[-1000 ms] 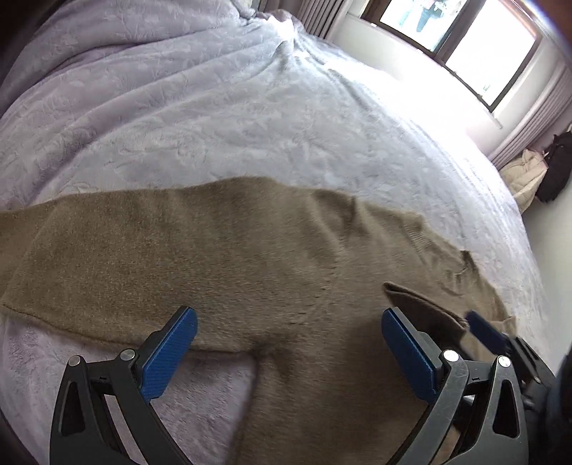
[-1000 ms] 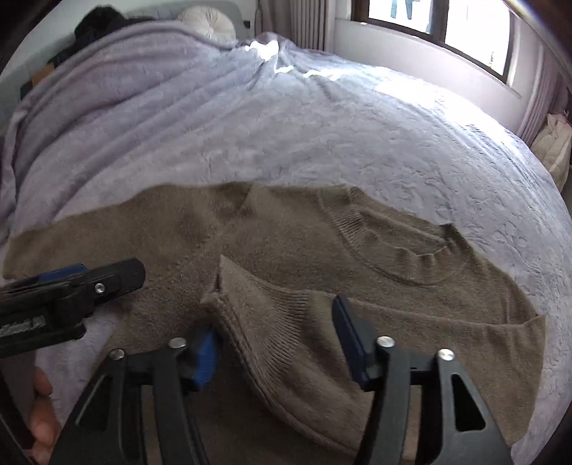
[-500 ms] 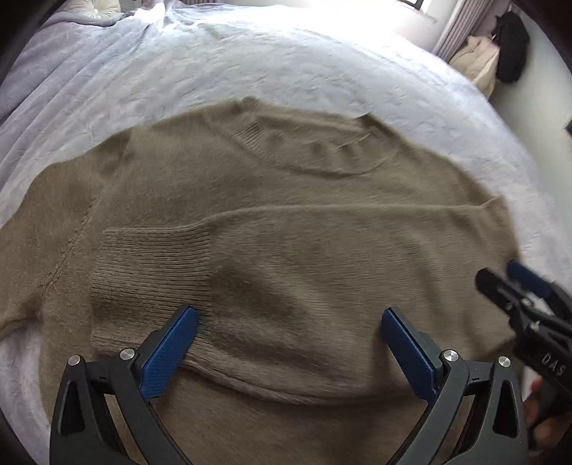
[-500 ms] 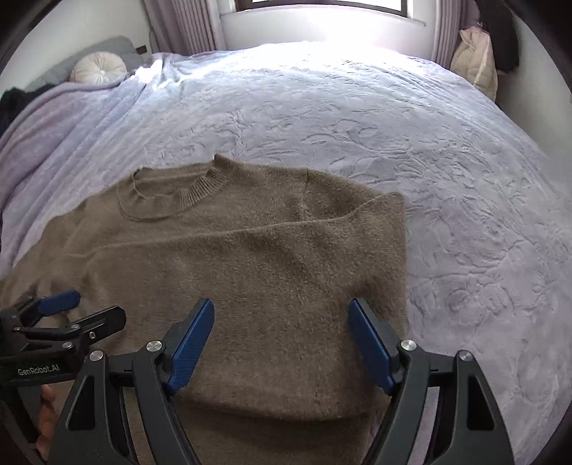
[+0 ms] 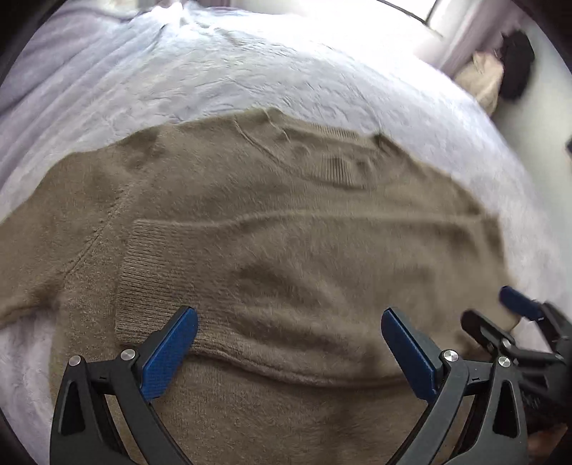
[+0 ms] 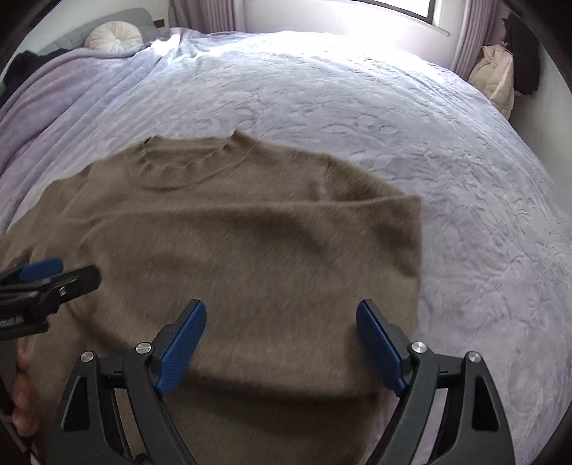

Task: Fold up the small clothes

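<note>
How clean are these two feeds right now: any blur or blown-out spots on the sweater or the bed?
Left wrist view: the sweater smears with motion blur toward the collar and right edge, and the bed cover burns white near the window. Right wrist view: the sweater's nap is streaked, the bed cover glares under the window, and the far pillow stays readable.

**Bed surface and load**

Bed [image 6: 357, 118] covered by pale lavender quilt, embossed floral pattern; cover runs to the window-side edge. Ribbed lavender blanket [image 6: 71, 100] lies over the left portion. Round white cushion [image 6: 114, 35] at the headboard end, dark item beside it, unidentified. Brown sweater [image 6: 250, 232] [image 5: 286, 250] lies flat on the quilt, neckline away from the cameras, one sleeve folded across the body.
</note>
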Available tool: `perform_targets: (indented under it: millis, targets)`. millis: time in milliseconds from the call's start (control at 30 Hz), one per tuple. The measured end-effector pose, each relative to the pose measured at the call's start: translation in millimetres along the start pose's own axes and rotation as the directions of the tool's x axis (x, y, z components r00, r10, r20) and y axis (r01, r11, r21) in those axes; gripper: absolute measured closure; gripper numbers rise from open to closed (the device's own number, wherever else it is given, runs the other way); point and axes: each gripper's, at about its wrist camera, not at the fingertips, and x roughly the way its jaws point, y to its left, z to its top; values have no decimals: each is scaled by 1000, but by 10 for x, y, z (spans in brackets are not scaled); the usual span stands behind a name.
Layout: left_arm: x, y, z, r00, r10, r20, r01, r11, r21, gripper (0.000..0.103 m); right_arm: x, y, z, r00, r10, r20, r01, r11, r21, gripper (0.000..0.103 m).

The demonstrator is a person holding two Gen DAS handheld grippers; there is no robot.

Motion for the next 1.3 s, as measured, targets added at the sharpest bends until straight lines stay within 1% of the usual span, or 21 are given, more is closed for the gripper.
perform_targets:
  millis: [33, 67, 133, 200, 267, 300, 367, 433, 500, 567, 633, 700, 800, 867, 933, 967, 1067, 1100, 1167, 1233, 1300]
  targets:
    - [49, -35, -48, 999, 46, 1, -46, 998, 37, 0, 21, 69, -103, 1000, -7, -21, 6, 1000, -26, 15]
    - [89, -41, -101, 997, 73, 3, -73, 995, 65, 0, 32, 113, -186, 999, -26, -25, 25, 999, -43, 15]
    - [36, 11, -164, 998, 67, 20, -69, 995, 73, 0, -38, 142, -307, 1000, -30, -4, 30, 998, -53, 15]
    - [-68, 106, -221, 998, 65, 28, -66, 996, 61, 0, -116, 117, -419, 1000, -3, -31, 2, 999, -52, 13]
    - [-146, 262, -287, 997, 69, 22, -69, 997, 25, 0, -197, 100, -546, 995, 43, -85, -48, 997, -63, 13]
    - [-176, 326, -311, 997, 75, 25, -75, 997, 11, 0, -270, 84, -596, 994, 61, -90, -67, 996, -64, 13]
    - [-274, 453, -384, 996, 72, 47, -72, 997, -16, 0, -490, 27, -671, 995, 76, -65, -80, 995, -64, 13]
    - [-360, 478, -434, 996, 55, 66, -54, 998, -28, 0, -733, -3, -678, 998, 65, -22, -66, 996, -53, 13]
    - [-374, 408, -362, 997, 24, 77, -22, 1000, -20, 0, -957, 15, -618, 996, 74, 40, -72, 996, -47, 13]
    - [-340, 307, -252, 997, -1, 80, 1, 1000, -6, 0, -1032, 106, -452, 992, 87, 87, -81, 994, -67, 12]
    - [-259, 252, -123, 997, 4, 72, -2, 1000, -20, 0, -940, 195, -252, 990, 74, 117, -64, 994, -93, 12]
    - [-105, 253, 31, 998, 43, 45, -41, 998, -54, 0, -704, 314, -34, 993, 38, 114, -26, 994, -111, 12]
    - [78, 362, 70, 997, 83, 1, -83, 993, -81, 0, -250, 432, 251, 998, -8, 66, 15, 994, -106, 12]
    - [140, 407, 15, 993, 122, 0, -122, 990, -70, 0, 4, 461, 339, 1000, -9, 23, 11, 996, -86, 12]
    - [146, 464, -102, 995, 99, 8, -99, 994, -55, 0, 247, 470, 337, 999, -9, -30, 6, 997, -78, 12]
    - [124, 486, -173, 995, 96, 12, -95, 994, -46, 0, 385, 451, 268, 997, -3, -73, -2, 998, -66, 12]
    - [23, 481, -391, 995, 88, 41, -87, 996, -7, 0, 316, 411, 52, 1000, 16, -20, -17, 999, -48, 9]
    - [-31, 498, -473, 996, 76, 47, -77, 997, 4, 0, 280, 412, -25, 1000, 20, -18, -21, 998, -54, 8]
    - [-140, 563, -568, 998, 57, 41, -57, 998, -1, 0, 184, 421, -174, 1000, 20, -3, -21, 997, -76, 8]
    - [-299, 700, -636, 996, 60, 60, -58, 998, -36, 0, 78, 414, -236, 1000, 23, -6, -23, 997, -78, 7]
    - [-520, 1019, -686, 993, 46, 113, -31, 990, -138, 0, -20, 415, -249, 999, 53, -11, -54, 996, -66, 7]
